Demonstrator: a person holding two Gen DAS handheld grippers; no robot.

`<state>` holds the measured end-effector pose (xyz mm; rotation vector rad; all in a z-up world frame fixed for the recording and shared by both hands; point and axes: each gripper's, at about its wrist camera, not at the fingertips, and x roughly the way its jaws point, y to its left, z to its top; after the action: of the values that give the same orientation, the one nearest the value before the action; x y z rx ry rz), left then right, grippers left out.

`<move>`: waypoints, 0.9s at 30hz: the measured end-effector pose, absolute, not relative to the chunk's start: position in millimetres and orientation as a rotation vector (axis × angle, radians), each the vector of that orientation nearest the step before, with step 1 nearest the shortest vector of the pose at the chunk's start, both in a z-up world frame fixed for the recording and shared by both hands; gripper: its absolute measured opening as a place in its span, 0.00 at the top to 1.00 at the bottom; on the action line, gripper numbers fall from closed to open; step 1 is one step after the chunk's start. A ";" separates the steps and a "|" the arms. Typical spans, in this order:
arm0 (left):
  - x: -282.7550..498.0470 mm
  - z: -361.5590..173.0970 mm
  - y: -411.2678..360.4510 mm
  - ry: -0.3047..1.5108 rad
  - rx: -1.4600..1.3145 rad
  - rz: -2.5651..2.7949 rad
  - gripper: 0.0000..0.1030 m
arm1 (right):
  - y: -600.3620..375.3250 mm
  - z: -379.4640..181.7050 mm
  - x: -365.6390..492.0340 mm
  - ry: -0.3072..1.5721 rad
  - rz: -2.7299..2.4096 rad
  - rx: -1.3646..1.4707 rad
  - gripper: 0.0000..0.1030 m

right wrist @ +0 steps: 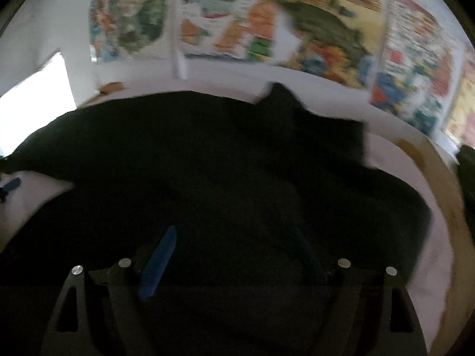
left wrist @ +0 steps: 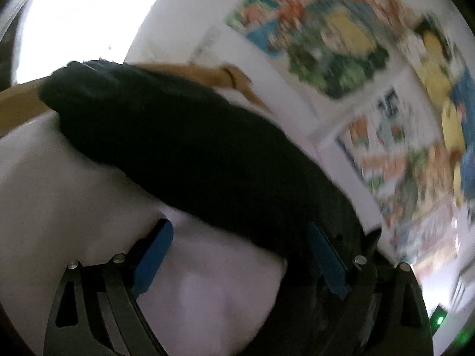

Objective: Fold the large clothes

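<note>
Black garment point(right wrist: 207, 178) spreads ahead of and beneath my right gripper point(right wrist: 234, 264); left gripper point(left wrist: 240, 261) angled down beside it. Both jaws wide apart, holding nothing.

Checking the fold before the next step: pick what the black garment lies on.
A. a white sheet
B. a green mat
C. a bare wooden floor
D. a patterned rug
A: the black garment is spread over a white sheet, visible around its edges in both wrist views.
</note>
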<state>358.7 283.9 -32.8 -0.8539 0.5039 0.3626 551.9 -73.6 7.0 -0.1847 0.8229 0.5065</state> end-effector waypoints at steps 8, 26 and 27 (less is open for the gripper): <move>344.9 -54.1 344.1 0.418 -1.067 0.557 0.14 | 31.5 -16.5 570.7 0.825 0.523 -0.265 0.22; 354.9 -50.3 355.7 0.335 -0.933 0.599 0.84 | 92.2 -110.3 597.2 0.806 0.470 -0.420 0.07; 354.4 -47.0 352.8 0.325 -0.915 0.600 0.87 | 91.4 -112.9 598.3 0.805 0.471 -0.413 0.06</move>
<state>354.4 352.8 -47.0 -0.9146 0.3254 0.6004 598.3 91.4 -112.9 -0.4130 0.8048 0.4710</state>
